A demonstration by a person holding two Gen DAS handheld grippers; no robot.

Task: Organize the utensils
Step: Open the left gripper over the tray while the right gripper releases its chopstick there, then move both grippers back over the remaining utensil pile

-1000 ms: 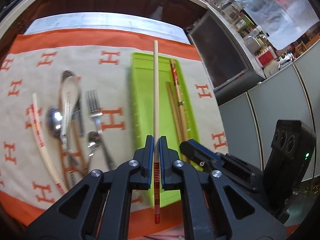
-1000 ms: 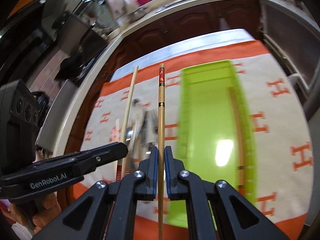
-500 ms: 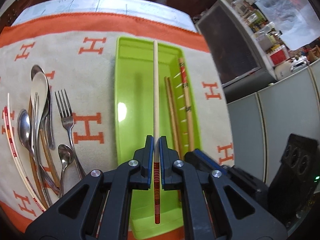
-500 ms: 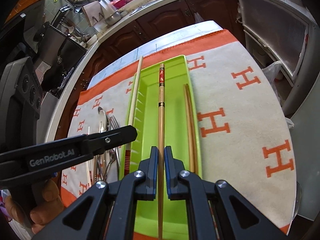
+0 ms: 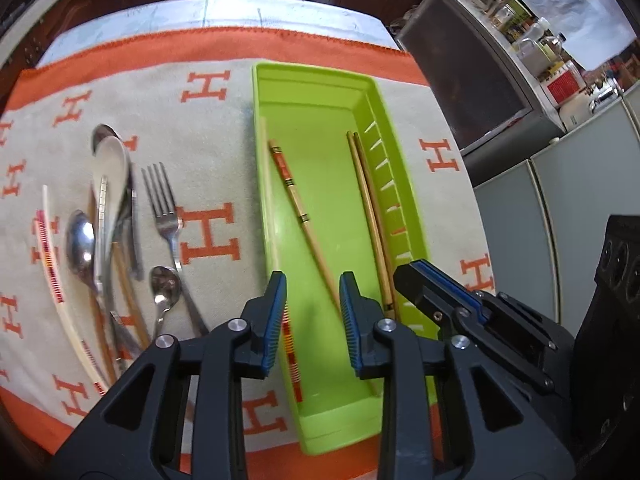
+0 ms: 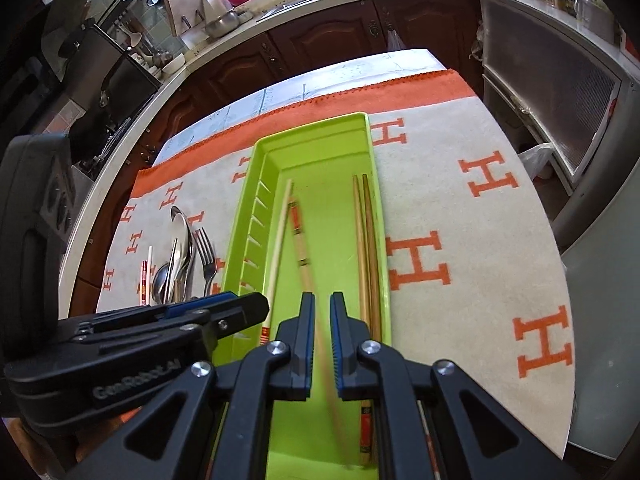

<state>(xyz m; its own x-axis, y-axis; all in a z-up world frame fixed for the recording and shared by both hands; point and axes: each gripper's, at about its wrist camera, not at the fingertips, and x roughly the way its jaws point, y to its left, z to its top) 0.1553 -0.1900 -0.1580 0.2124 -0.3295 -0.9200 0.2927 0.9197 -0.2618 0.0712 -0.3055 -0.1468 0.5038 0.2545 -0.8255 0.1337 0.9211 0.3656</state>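
Trouble could come when I lift out: my left tool (image 5: 314, 285), jaws just opened, and my right tool (image 6: 322, 309), slightly open, are both empty and low over the lime-green plastic tray (image 5: 316, 76). Inside it, the pale red-striped wooden chopstick (image 5: 291, 344) and the slanted brown red-tipped chopstick (image 5: 304, 220) could be knocked

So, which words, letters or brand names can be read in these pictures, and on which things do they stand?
"GenRobot.AI", raised and slightly blurred, on the side of the left claw, seen from the right wrist.
"H", orange, repeated many times on the cloth under the green tray.
Red label on a container on the counter: too small to read.
Bands on the chopsticks: pattern only, no legible text.
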